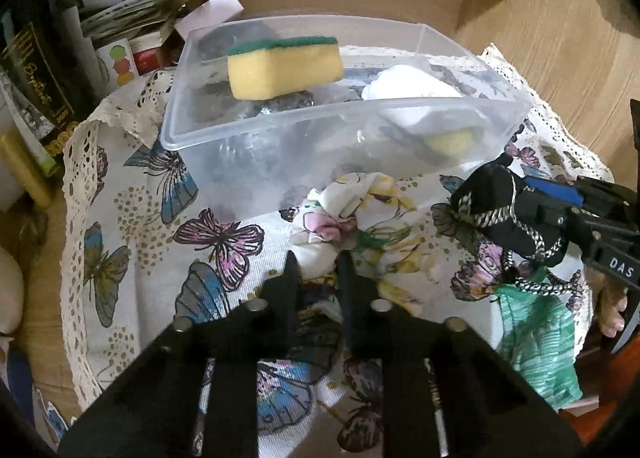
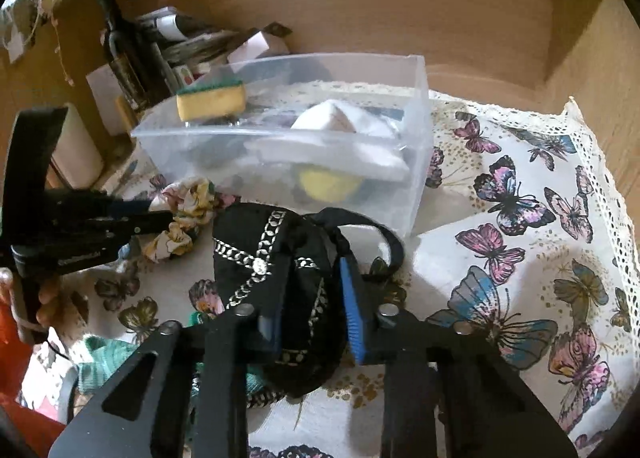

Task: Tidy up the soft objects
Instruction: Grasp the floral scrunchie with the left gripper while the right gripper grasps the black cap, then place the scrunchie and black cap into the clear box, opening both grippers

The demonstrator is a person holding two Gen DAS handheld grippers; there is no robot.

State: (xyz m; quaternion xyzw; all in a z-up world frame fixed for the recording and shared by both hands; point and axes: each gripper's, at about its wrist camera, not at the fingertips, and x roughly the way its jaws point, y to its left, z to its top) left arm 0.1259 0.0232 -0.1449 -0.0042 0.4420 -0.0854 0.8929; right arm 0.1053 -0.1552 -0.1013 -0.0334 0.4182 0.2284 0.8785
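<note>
Bin (image 1: 280, 138) mouth half-blocked by sponge (image 1: 284, 66); right half open

Support surface was a wooden desk (image 2: 500, 34), light brown, with an upright wooden back panel behind. A white butterfly-print cloth (image 1: 160, 218) with a lace edge lay spread on it. Directly on the cloth: a clear plastic bin (image 1: 320, 130) toward the back, a floral fabric bundle (image 1: 360, 226) just in front of the bin, and a green knit piece (image 1: 536, 342) near the cloth's right front edge. Books and a dark bottle (image 2: 120, 46) stood at back left, beside the bin.
</note>
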